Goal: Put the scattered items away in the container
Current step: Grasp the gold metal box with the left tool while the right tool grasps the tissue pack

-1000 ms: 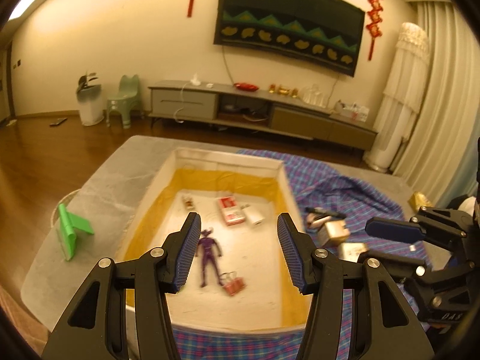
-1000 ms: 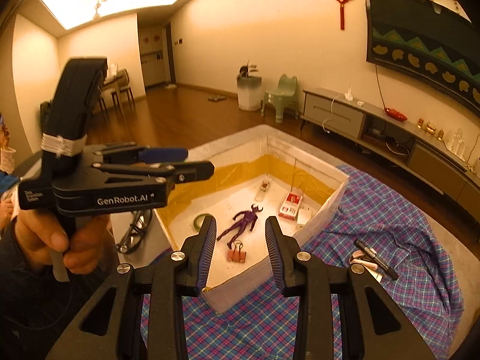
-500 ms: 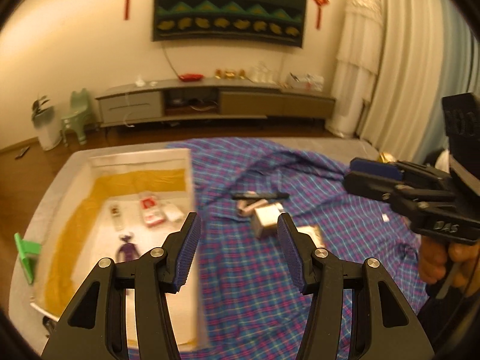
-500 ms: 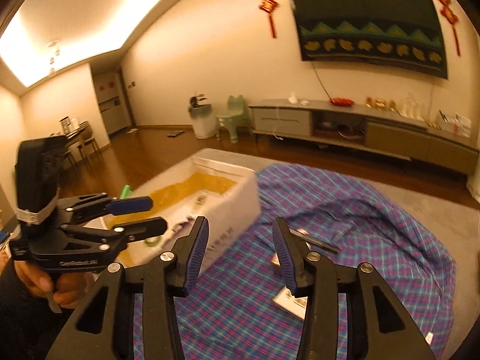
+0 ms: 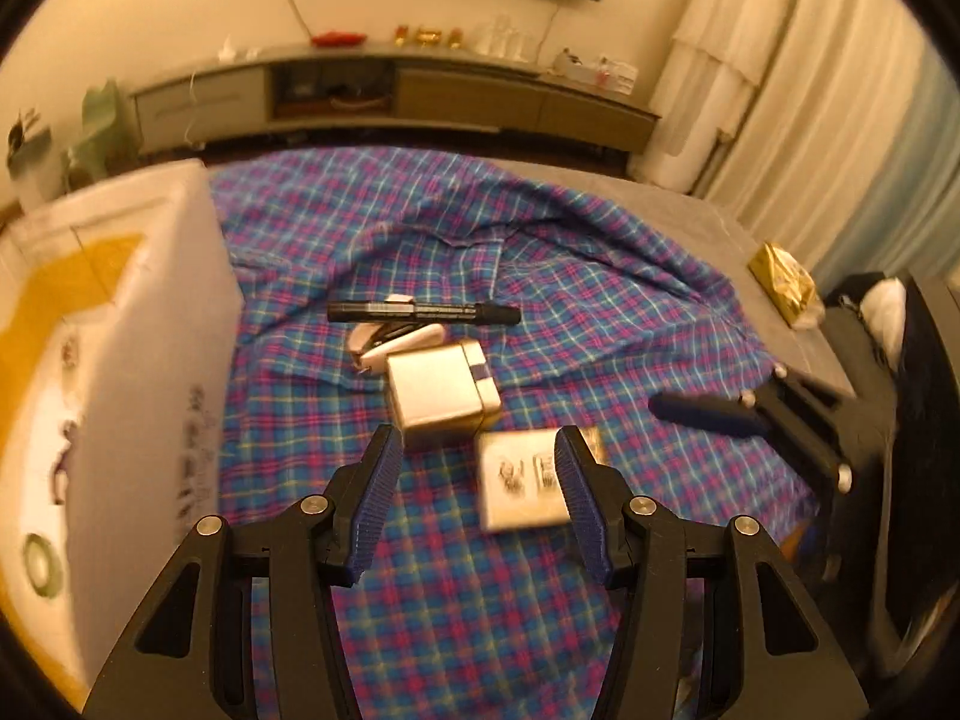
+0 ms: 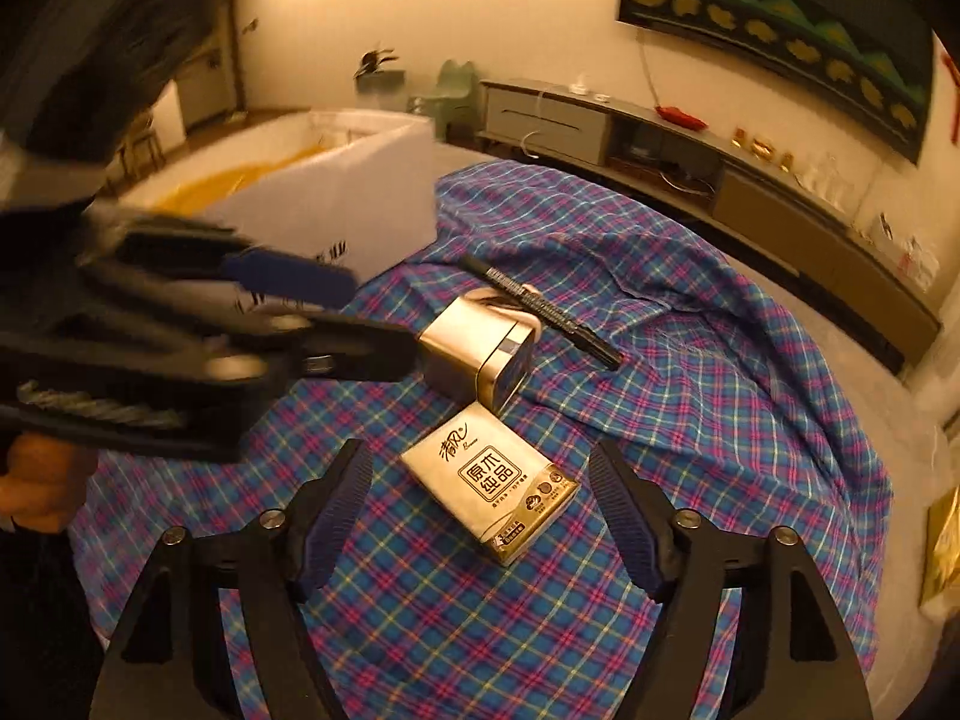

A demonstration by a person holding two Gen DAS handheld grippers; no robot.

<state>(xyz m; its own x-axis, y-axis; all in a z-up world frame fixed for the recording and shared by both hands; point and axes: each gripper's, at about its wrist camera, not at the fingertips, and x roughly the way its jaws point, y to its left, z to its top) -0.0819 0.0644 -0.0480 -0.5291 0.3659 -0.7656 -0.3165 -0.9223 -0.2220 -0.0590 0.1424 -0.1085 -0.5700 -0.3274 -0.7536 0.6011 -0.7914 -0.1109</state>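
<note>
Swung away from the white container (image 5: 150,324) since a second ago, both tongs now aimed down at the plaid cloth (image 5: 480,600). Right tongs (image 6: 480,510) just opened wide, fingers well apart, empty, straddling the tissue pack (image 6: 489,489) without touching. Left tongs (image 5: 474,501) apart too, nothing gripped. Flat on the cloth, that tissue pack; just beyond it, nearly touching, the gold box (image 6: 477,354). Behind the box, a white stapler (image 5: 396,342) and a black marker (image 5: 423,313). Left of the box, the container on the table (image 5: 726,222), holding small items, blurred.
</note>
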